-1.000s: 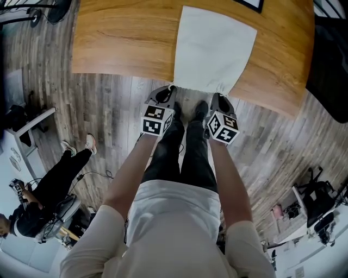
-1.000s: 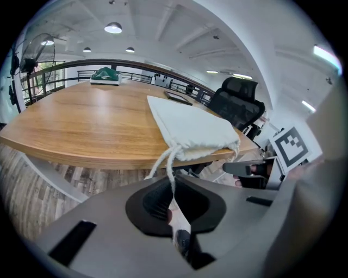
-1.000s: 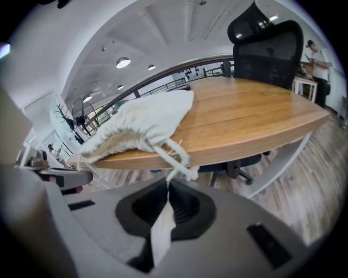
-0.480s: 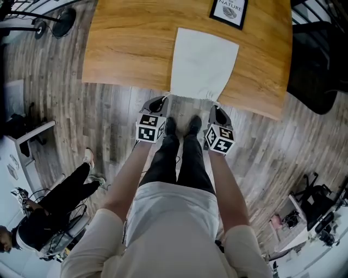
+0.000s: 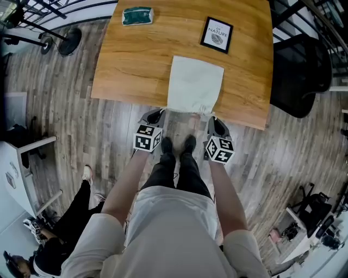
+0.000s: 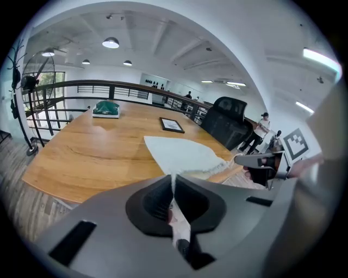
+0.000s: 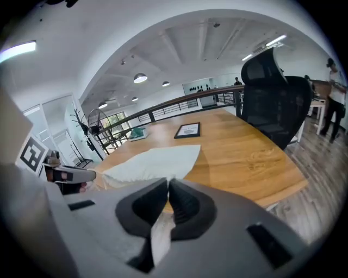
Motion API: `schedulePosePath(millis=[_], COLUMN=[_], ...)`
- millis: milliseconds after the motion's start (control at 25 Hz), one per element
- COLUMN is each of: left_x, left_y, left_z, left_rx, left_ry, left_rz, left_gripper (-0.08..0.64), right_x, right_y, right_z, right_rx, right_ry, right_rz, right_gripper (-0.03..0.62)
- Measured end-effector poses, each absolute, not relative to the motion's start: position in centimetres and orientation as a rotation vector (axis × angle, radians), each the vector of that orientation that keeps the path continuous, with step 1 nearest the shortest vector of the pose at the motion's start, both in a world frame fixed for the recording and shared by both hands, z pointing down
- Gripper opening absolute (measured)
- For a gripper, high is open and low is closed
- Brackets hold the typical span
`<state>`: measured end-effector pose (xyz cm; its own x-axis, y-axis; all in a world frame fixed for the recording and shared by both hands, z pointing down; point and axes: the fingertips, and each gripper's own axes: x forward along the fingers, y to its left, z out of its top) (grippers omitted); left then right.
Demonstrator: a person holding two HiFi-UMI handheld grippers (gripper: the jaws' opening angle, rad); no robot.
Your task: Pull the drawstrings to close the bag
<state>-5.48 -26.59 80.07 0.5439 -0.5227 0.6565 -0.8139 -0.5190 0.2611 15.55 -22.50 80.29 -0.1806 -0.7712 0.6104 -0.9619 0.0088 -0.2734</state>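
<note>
The head view has drawn back, so more table [image 5: 130, 59] shows, with a framed card [image 5: 216, 35] and a green pack [image 5: 137, 15]. The bag [image 5: 194, 84] stays at the near edge, lengthwise away from the person, mouth nearest, contents unseen. The left gripper [image 5: 156, 114] is clamped on one drawstring [image 6: 172, 182], the right gripper [image 5: 213, 119] on the other drawstring [image 7: 160, 238].

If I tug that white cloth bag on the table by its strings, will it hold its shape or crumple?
Probably floppy: the bag lies limp and flat, its near edge puckered. It looks empty and light, so it may well slide over the smooth table instead of bunching shut.
</note>
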Motion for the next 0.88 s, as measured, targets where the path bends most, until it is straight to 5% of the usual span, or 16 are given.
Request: schedulePosePath(millis=[880], left_x=[-4.7], left_y=[-30.8], left_z=[59.1], left_rx=[2.516], left_ry=[-1.186], left_rz=[0.455], left_gripper=[-0.002], right_x=[18.1], right_y=[-27.2], right_z=[58.8], right_rx=[1.793], right_ry=[-2.396], right_rz=[0.601], right_gripper=[0.009])
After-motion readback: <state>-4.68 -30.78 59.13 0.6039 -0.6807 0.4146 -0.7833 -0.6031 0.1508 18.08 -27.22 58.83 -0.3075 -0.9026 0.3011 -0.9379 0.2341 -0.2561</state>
